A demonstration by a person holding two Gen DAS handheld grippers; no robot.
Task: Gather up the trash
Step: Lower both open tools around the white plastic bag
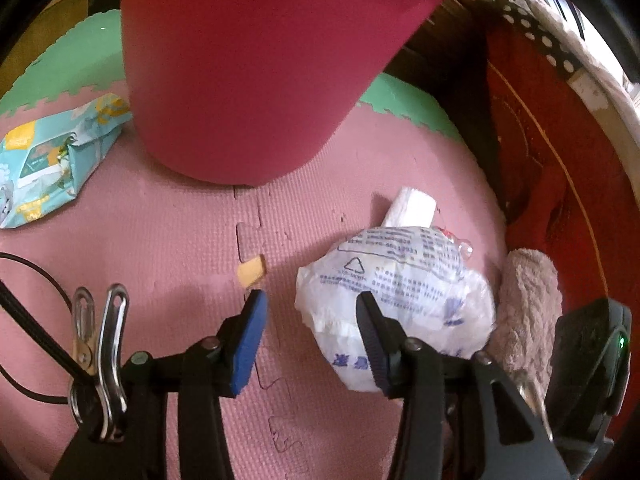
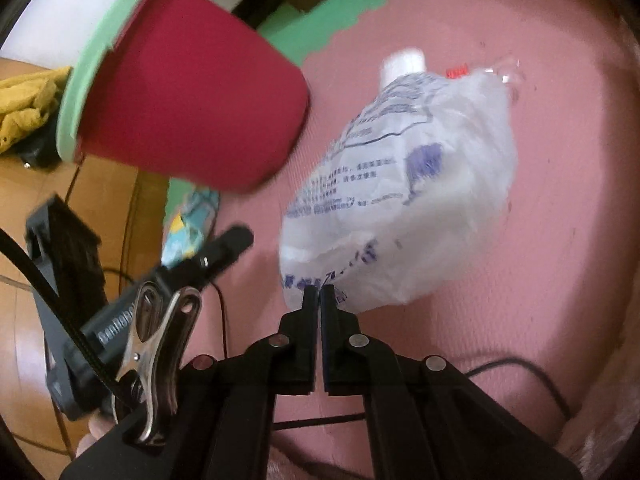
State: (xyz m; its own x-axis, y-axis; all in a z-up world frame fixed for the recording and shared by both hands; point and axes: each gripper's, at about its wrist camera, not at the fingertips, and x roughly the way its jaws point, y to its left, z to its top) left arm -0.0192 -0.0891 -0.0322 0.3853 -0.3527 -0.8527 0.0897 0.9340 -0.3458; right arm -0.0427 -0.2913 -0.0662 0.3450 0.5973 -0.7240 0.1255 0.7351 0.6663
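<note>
Crimson plastic fills the top of both views: the bin [image 1: 256,68], green-rimmed, stands on the pink foam floor mat [image 1: 160,240]. Neither camera looks inside it, so we cannot tell its contents.

Our right gripper [image 2: 319,292] has its jaws nearly together, pinching the near edge of the white printed plastic bag [image 2: 404,184]; its white cap sits at the bag's 12 o'clock. Whether the bag hangs clear of the mat we cannot tell.

Our left gripper [image 1: 310,300] holds its jaws partly apart with only mat between them; the same bag [image 1: 400,280] lies behind its right finger.

Only the left view shows the teal snack packet [image 1: 52,160] at the bin's 8 o'clock, a small orange scrap [image 1: 251,271] and a rolled beige towel [image 1: 528,308]. Only the right view shows the bin's rim [image 2: 86,72] and a yellow cloth [image 2: 24,104] at 9 o'clock.
</note>
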